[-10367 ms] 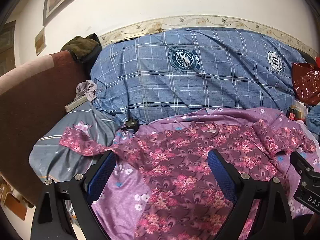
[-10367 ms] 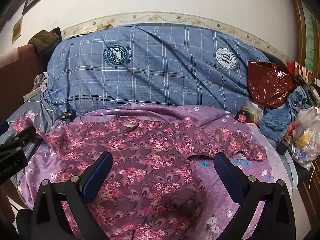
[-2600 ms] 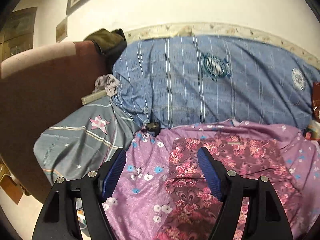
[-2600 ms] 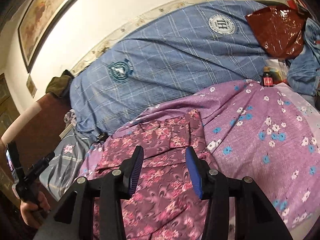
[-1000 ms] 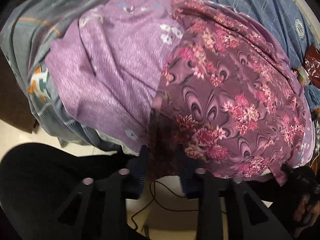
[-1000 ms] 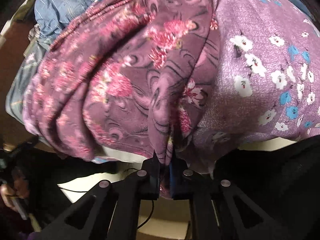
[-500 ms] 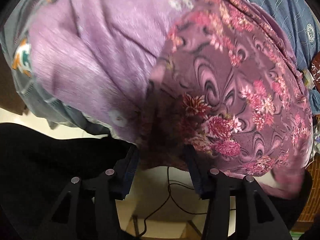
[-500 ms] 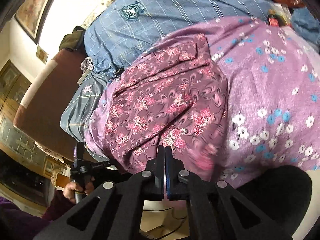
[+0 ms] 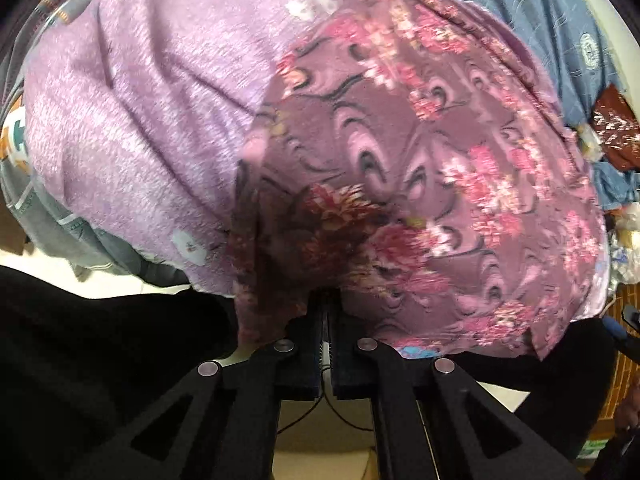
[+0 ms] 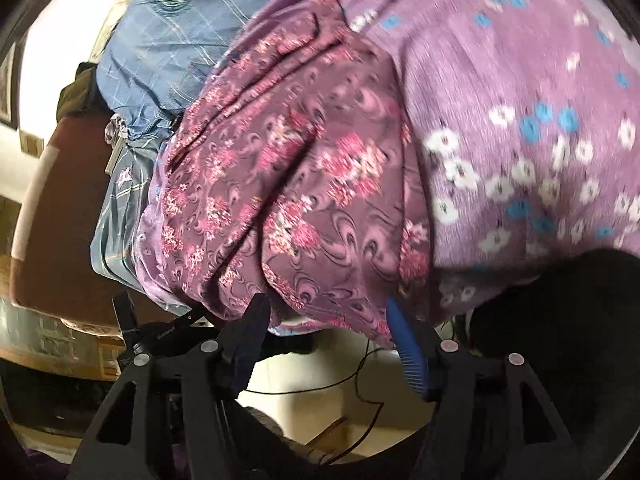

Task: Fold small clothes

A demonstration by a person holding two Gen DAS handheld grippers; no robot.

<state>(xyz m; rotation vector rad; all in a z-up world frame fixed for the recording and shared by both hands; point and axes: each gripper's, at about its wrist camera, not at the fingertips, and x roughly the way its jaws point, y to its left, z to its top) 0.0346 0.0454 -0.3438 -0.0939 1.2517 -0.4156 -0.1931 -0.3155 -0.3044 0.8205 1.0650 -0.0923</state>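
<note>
A bed (image 10: 560,60) with a purple flowered sheet holds the dark pink flowery shirt (image 9: 420,140), which hangs over the near edge. The left gripper (image 9: 326,320) is pinched tight on the shirt's bottom hem. The right gripper (image 10: 328,320) has its fingers spread apart just under the hem.

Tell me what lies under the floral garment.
Under the floral garment a purple flowered sheet shows on both sides. Its hem overhangs the bed edge, above bare floor. Whatever lies beneath its middle is covered.
</note>
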